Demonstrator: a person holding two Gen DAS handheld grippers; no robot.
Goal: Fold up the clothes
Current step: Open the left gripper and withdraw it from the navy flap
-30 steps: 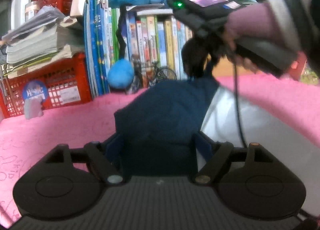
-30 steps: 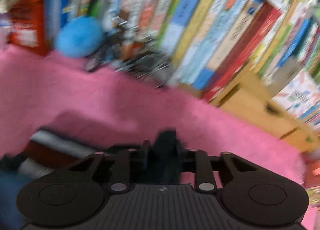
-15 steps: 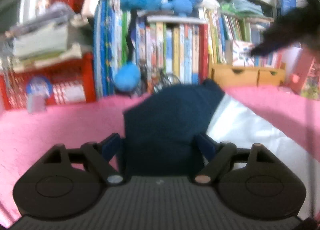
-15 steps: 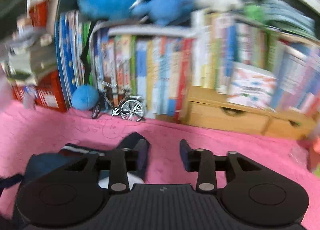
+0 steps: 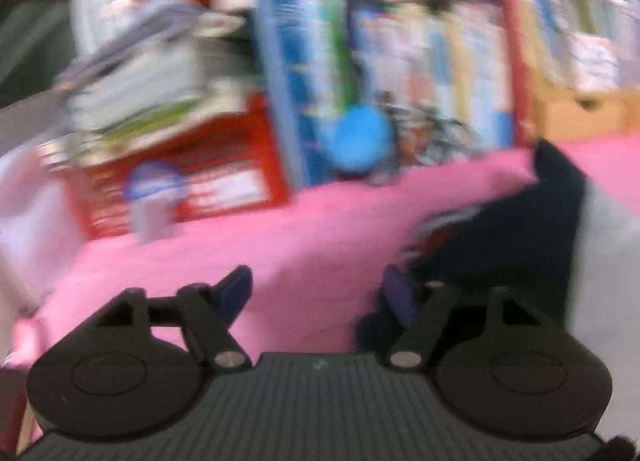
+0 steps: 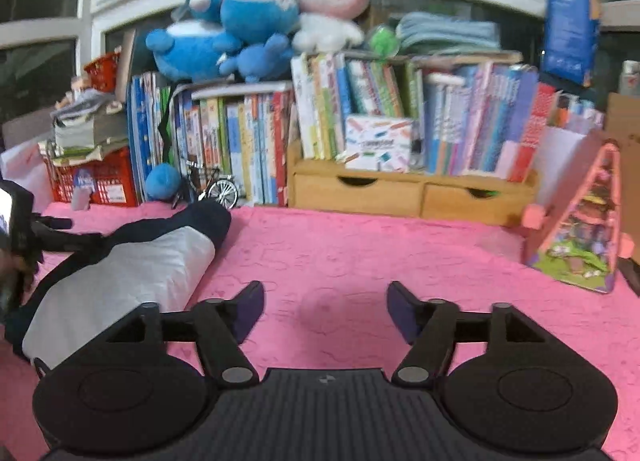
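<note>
Blurred look along open left gripper [image 5: 318,293] over pink desk [image 5: 320,229].
Fingers [image 5: 236,293] apart, lately closing a little, only pink between them. Dark garment [image 5: 520,233] with pale panel just beside right finger, at right. Behind: red crate [image 5: 180,185], blue ball [image 5: 356,137], books [image 5: 440,73], wooden drawers [image 5: 580,113].

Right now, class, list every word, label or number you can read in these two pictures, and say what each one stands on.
None can be read.
Book spines: print too small and blurred.
White box on the wooden drawers: coloured marks, no legible word.
Blue round sticker on the red crate: lettering unreadable.
Blue card up right: tiny white text, unreadable.
Left wrist view: all motion-blurred.
</note>
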